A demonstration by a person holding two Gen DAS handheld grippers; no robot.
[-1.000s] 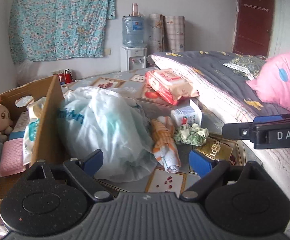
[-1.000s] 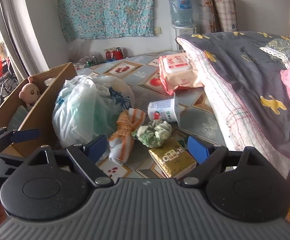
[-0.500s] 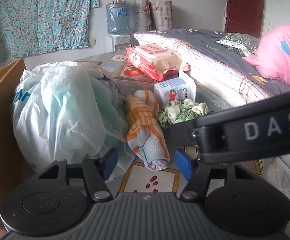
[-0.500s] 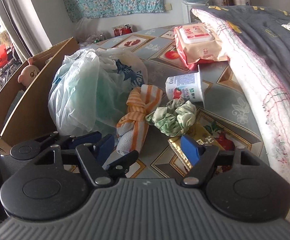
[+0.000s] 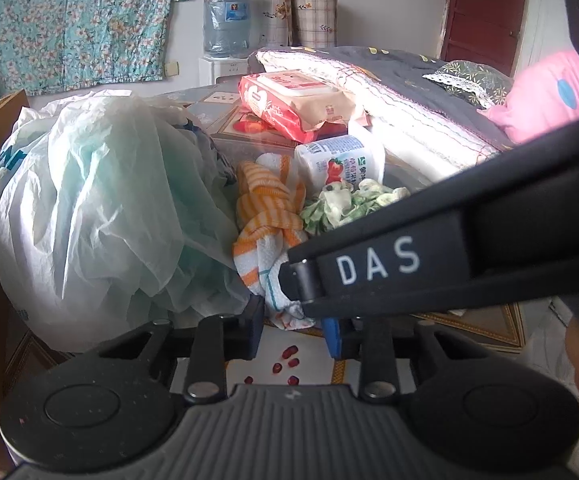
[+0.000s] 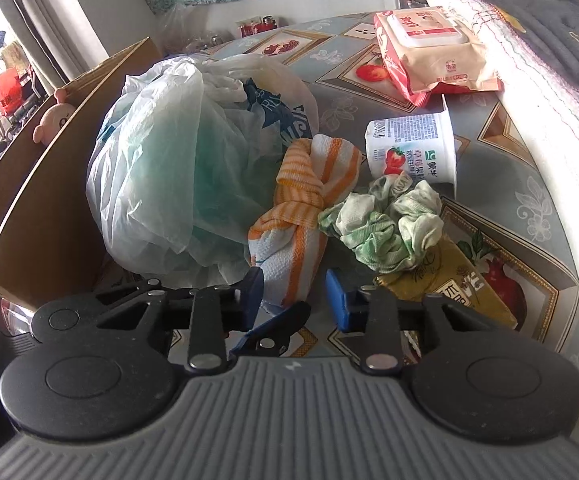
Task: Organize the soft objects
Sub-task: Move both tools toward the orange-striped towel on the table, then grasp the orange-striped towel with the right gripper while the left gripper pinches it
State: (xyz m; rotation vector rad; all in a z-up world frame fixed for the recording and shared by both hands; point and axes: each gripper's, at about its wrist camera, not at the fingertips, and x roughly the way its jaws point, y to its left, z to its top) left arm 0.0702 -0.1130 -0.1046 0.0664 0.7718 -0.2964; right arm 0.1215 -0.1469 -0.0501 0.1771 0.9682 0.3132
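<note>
Both grippers low over near end of orange-striped towel (image 6: 305, 216). Left gripper (image 5: 295, 330) jaws closing, towel's near tip between them, not yet pinched. Right gripper (image 6: 295, 292) jaws closing around same end, pads beside cloth. Towel lies knotted on table (image 6: 529, 184), plastic bag (image 6: 177, 176) touching left, green scrunchie (image 6: 385, 232) just right. Farther: yogurt cup (image 6: 409, 148) on side, wipes pack (image 6: 429, 48). Cardboard box (image 6: 49, 168) far left.

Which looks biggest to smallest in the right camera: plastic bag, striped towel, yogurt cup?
1. plastic bag, clearly biggest.
2. striped towel.
3. yogurt cup, smallest, though it lies farther from the camera, so the last two are less sure.
</note>
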